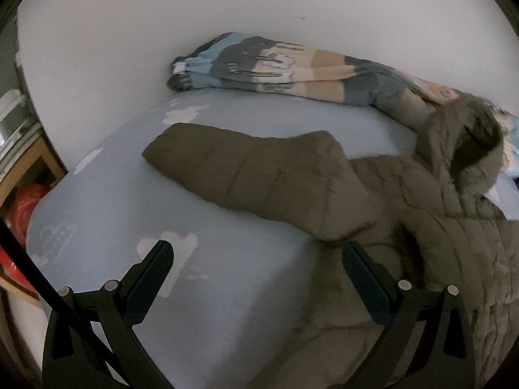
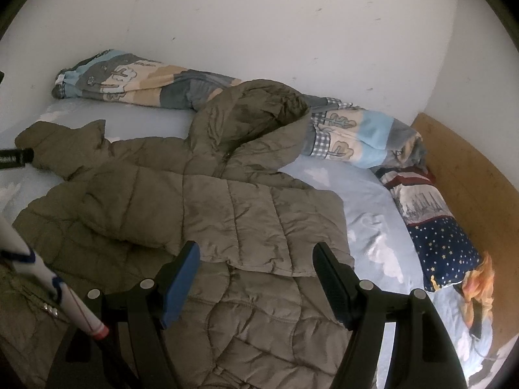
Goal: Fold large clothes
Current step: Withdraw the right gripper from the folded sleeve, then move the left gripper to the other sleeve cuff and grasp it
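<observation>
Jacket point(image 2: 207, 201), olive quilted puffer with hood point(image 2: 259, 107), is being shown lying spread on the bed point(image 2: 366, 201), over a light blue sheet with white cloud prints. In the right wrist view one sleeve point(image 2: 246, 227) is being seen folded across the chest, its cuff lying near the right gripper point(image 2: 254, 261); the hood is being seen at the far side, partly resting against a rolled patterned blanket point(image 2: 356, 133) along the far wall point(image 2: 259, 16). The other sleeve point(image 1: 246, 175) is being shown in the left wrist view, stretched out to the left over the sheet, cuff end lying flat.

Left gripper point(image 1: 258, 259) is being held released, fingers wide apart, hovering above the sheet just beside the jacket's left edge; the right finger is being seen close to the jacket fabric below the sleeve, contact cannot be told. Right gripper is also being held released, fingers spread above the jacket's front, nothing being gripped between them.

A star-print pillow point(image 2: 441, 243) is being seen at the right by a wooden headboard point(image 2: 470, 188), with an orange item point(image 2: 476, 278) beside it. A wooden shelf point(image 1: 29, 162) with something red point(image 1: 22, 207) is being seen at the left of the bed in the left wrist view.
</observation>
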`<state>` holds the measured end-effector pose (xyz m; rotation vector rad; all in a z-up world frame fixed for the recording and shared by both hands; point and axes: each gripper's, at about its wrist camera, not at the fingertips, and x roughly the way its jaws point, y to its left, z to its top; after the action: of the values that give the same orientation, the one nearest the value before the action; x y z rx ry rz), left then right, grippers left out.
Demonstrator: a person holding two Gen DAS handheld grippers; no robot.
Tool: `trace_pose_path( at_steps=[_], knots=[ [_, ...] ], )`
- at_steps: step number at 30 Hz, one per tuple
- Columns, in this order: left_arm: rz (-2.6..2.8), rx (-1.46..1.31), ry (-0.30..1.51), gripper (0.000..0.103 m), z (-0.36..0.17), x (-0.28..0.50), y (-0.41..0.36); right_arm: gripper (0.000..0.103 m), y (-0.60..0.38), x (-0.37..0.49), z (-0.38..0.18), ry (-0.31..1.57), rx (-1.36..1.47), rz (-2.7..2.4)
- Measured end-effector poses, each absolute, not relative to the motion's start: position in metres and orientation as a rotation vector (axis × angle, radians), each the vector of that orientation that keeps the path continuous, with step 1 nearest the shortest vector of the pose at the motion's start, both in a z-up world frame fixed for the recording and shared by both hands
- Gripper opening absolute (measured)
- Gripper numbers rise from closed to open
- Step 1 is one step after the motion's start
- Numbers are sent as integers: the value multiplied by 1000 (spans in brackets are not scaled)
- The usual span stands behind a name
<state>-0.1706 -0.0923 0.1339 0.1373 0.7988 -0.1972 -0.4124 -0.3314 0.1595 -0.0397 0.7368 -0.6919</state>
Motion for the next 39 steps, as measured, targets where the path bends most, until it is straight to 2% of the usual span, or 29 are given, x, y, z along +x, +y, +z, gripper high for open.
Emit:
trace_pose_path(
  at_steps=[15, 26, 28, 30, 32, 39],
  knots=[
    [-4, 40, 883, 103, 111, -93, -12, 76, -331, -411, 153, 757, -43, -686],
    [-31, -303, 997, 102, 93, -39, 73, 76, -333, -400, 140, 797, -31, -652],
    [-59, -367, 1012, 99, 90, -33, 82, 76, -333, -399, 138, 804, -18, -642],
    [-79, -435, 1021, 87, 87, -28, 91, 76, -334, -399, 139, 803, -2, -634],
    [-105, -501, 1035, 80, 84, -21, 97, 76, -335, -398, 139, 802, 7, -629],
    [-186, -565, 1008, 66, 88, 8, 97, 76, -339, -396, 135, 812, 41, -620]
  ],
)
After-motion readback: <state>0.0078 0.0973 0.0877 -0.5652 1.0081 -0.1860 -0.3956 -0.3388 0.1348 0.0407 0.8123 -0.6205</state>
